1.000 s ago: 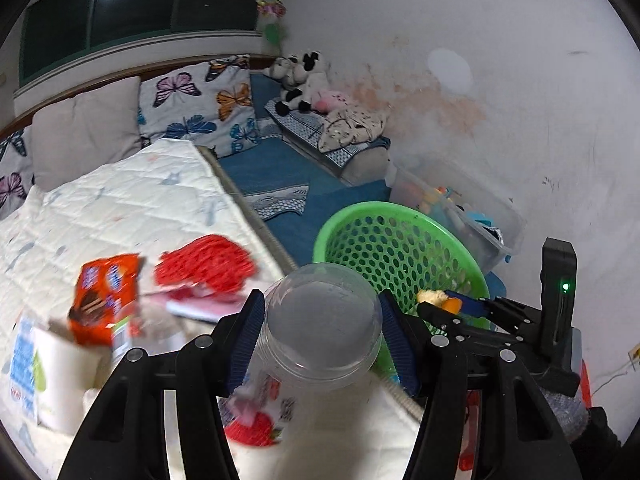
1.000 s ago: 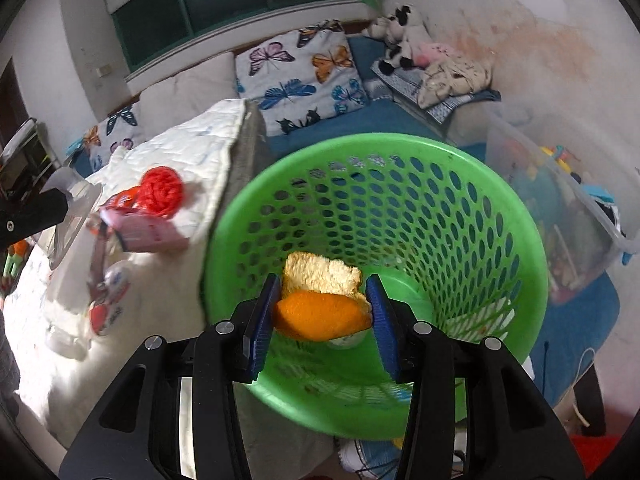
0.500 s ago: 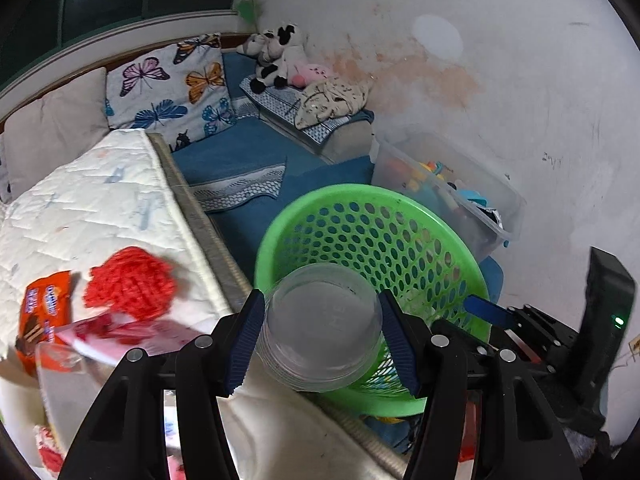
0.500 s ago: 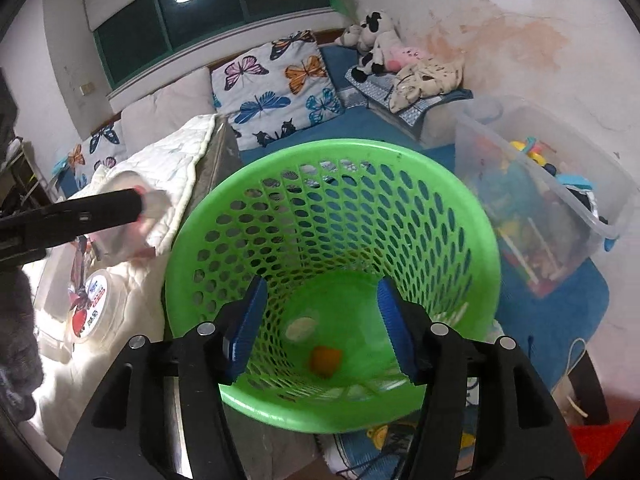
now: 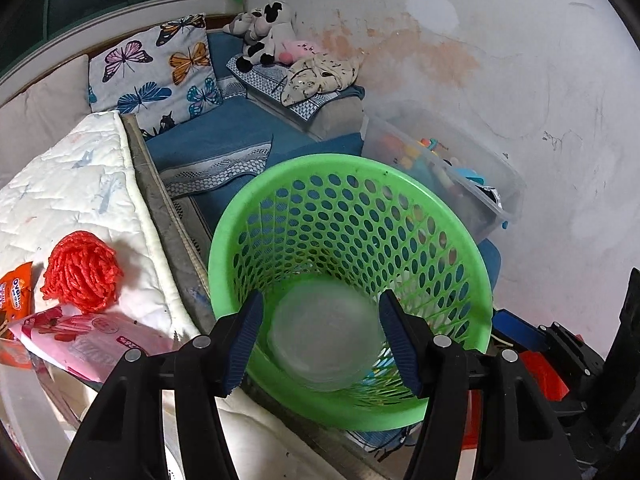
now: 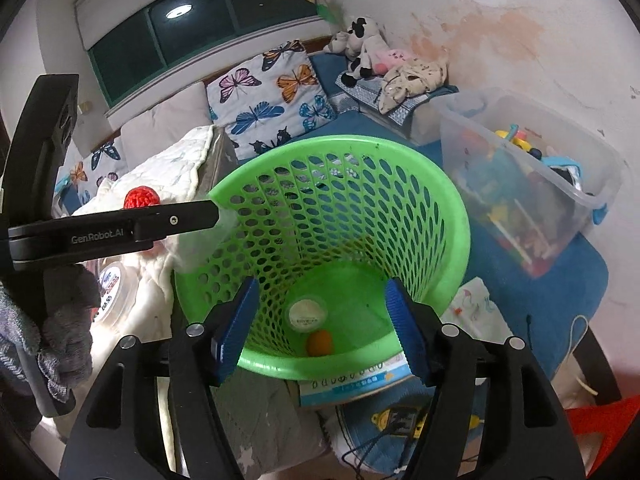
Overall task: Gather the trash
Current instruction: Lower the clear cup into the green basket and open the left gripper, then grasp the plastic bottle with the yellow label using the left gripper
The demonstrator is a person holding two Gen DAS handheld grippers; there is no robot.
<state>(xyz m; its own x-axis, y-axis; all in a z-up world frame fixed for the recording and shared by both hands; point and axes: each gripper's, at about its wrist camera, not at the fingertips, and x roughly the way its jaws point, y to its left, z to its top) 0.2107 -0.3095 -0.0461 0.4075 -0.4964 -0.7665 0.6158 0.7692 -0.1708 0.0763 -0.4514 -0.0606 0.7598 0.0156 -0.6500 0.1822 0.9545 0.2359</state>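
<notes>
A green perforated basket [image 5: 476, 304] stands beside the bed and also shows in the right wrist view [image 6: 456, 216]. My left gripper [image 5: 322, 340] is shut on a clear plastic cup [image 5: 326, 334] and holds it over the basket's near rim. In the right wrist view the left gripper's finger [image 6: 160, 226] reaches the basket's left rim with the cup [image 6: 200, 248] below it. My right gripper [image 6: 322, 328] is open and empty above the basket. An orange peel [image 6: 319, 342] and a round white lid [image 6: 308, 312] lie at the basket's bottom.
On the white mattress [image 5: 72, 184] lie a red mesh ball [image 5: 80, 276], a pink wrapper [image 5: 84, 332] and an orange snack packet [image 5: 14, 292]. A clear bin of toys [image 6: 528, 200] stands to the right by the wall. A round white tub [image 6: 114, 292] lies on the mattress.
My left gripper carried the clear cup from over the mattress to over the basket. My right gripper opened and dropped the orange peel into the basket, then drew back a little.
</notes>
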